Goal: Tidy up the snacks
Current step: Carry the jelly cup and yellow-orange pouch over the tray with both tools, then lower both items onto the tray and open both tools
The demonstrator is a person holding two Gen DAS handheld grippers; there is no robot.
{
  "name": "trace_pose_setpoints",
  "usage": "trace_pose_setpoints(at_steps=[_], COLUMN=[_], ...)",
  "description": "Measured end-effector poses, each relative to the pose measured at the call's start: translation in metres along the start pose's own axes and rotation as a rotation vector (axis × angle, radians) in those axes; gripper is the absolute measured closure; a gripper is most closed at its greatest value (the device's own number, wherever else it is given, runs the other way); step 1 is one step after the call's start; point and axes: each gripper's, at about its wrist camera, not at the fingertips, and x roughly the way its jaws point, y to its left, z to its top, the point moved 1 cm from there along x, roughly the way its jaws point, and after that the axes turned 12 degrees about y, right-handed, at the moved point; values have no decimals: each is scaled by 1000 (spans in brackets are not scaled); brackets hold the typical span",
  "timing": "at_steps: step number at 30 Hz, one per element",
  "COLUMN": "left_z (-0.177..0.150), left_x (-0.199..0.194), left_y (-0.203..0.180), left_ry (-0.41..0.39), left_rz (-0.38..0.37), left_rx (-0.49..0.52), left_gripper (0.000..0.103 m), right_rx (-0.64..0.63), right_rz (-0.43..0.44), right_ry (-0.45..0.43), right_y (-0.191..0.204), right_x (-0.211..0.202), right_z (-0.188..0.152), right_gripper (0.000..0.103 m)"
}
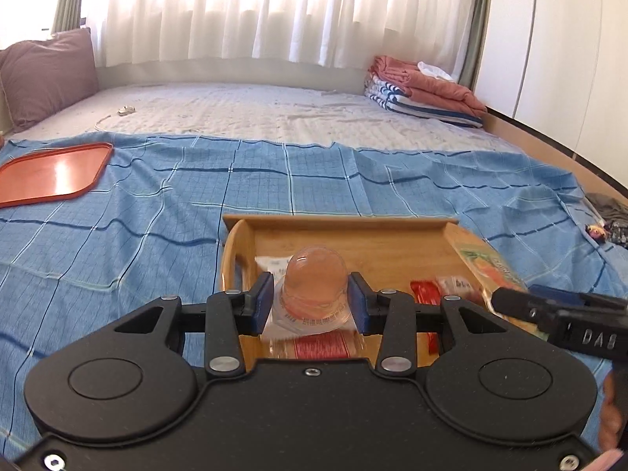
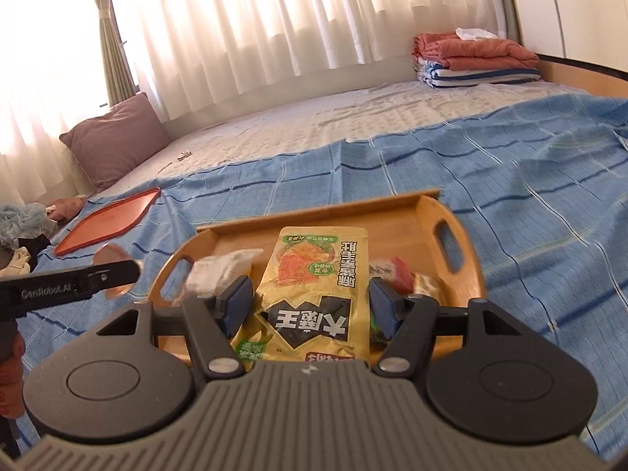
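The left gripper is clamped on a clear domed jelly cup, held just above the near end of the wooden tray on the blue checked sheet. The right gripper grips a yellow snack pouch between its 2 blue pads, above the same tray. More wrapped snacks lie in the tray, and an orange tray sits well apart, far left of it.
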Motion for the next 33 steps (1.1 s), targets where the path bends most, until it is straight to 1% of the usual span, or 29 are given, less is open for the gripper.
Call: trace_pose_setpoints(at_steps=[5, 7, 12, 15, 19, 22, 27, 33], left_z=[47, 60, 82, 87, 92, 92, 91, 87], left_x=[37, 54, 98, 122, 150, 167, 185, 196], left_y=[13, 18, 22, 22, 21, 24, 29, 29], left_ry=[28, 35, 76, 105, 129, 146, 167, 181], left_rz=[9, 7, -40, -32, 9, 24, 43, 58], left_rx=[-25, -29, -48, -56, -36, -47, -55, -31], left_gripper=[64, 64, 64, 64, 64, 64, 64, 64], right_rx=[-36, -38, -41, -42, -59, -75, -83, -88], right_rz=[2, 5, 4, 1, -12, -22, -29, -33], right_ry=[-17, -17, 6, 29, 49, 60, 73, 84], right_y=[19, 24, 31, 33, 36, 39, 42, 44], right_x=[25, 35, 66, 82, 101, 111, 120, 126], right_z=[20, 24, 25, 24, 20, 17, 13, 9], right_gripper=[36, 36, 36, 36, 36, 36, 36, 36])
